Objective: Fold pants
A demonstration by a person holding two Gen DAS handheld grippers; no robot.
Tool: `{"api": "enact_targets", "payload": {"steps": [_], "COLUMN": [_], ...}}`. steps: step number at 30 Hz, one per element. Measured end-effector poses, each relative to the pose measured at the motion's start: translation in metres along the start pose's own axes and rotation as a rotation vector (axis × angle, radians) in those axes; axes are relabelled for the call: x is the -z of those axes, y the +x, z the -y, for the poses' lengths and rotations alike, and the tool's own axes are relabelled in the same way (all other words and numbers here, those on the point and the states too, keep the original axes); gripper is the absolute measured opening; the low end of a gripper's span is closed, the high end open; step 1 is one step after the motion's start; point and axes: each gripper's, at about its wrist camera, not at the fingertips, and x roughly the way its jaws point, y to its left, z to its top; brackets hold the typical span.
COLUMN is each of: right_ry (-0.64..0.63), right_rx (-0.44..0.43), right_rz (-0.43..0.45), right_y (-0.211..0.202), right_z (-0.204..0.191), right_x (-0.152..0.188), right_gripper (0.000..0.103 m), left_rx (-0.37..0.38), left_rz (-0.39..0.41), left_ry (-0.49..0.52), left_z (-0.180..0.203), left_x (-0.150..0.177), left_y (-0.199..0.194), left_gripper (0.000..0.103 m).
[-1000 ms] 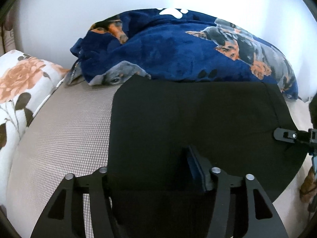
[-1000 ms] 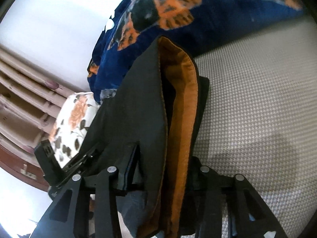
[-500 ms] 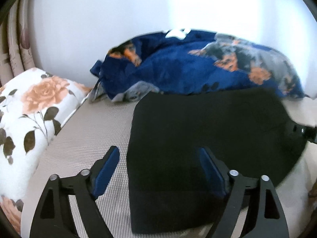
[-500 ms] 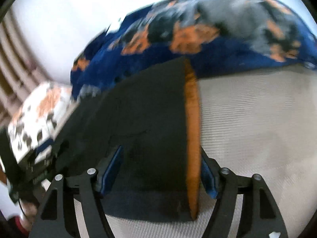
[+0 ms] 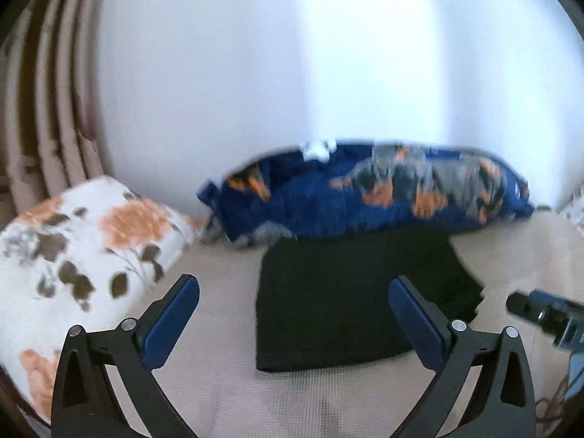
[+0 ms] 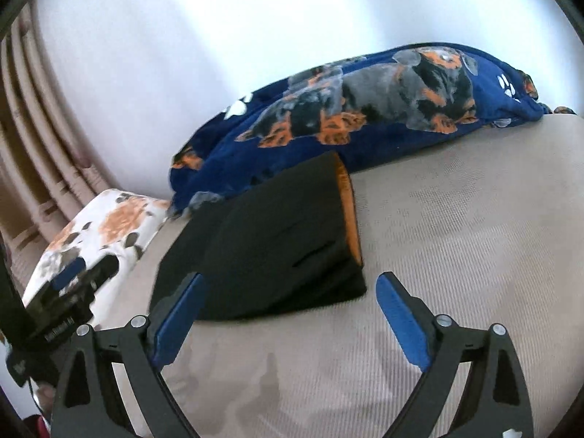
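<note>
**Folded pants lie ahead of both spread grippers**

The left gripper [image 5: 294,310] hangs spread and empty. The pants [image 5: 359,295] lie just beyond, long axis across, touching the blue blanket [image 5: 368,197]. The right gripper [image 6: 288,306], likewise spread, sits about equally near.

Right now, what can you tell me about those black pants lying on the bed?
The black pants lie folded into a compact, roughly rectangular bundle on the beige woven bed cover. The fabric looks matte and soft; an orange lining shows along the right edge, and a short slit, maybe a pocket, marks the top layer. The far end reaches the blue dog-print blanket; whether they touch is unclear. Neither the left claw nor the right claw touches them; both are open.
</note>
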Motion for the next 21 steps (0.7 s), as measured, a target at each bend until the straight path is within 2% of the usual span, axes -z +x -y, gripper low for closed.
{"api": "enact_targets", "payload": {"steps": [2,5,12,18,21], "right_ry": [-0.01,-0.033,-0.098,-0.125,-0.146], "right_rx": [-0.01,-0.02,-0.033,-0.015,-0.002], "right_rz": [0.015,0.052,0.115,0.148,0.164], "right_y": [-0.014,-0.04,-0.086,-0.11,-0.122], "right_z": [-0.003,-0.011,-0.027,-0.034,-0.04], "right_x": [0.0,-0.004,-0.008,-0.006,-0.004], "right_gripper": [0.093,0.093,0.098,0.099,0.1], "left_rx": [-0.022,-0.039,0.05,0.067,0.102], "left_rz": [0.051,0.086,0.087,0.086,0.083], "left_ry": [-0.005,-0.014,-0.056,-0.002,-0.012], "left_z": [0.0,0.001,0.002,0.017,0.019], "left_x": [-0.011,-0.024,-0.042,-0.044,-0.042], "left_y": [-0.026,-0.053,-0.101,-0.126,-0.137], "left_gripper": [0.103,0.103,0.103,0.103,0.103]}}
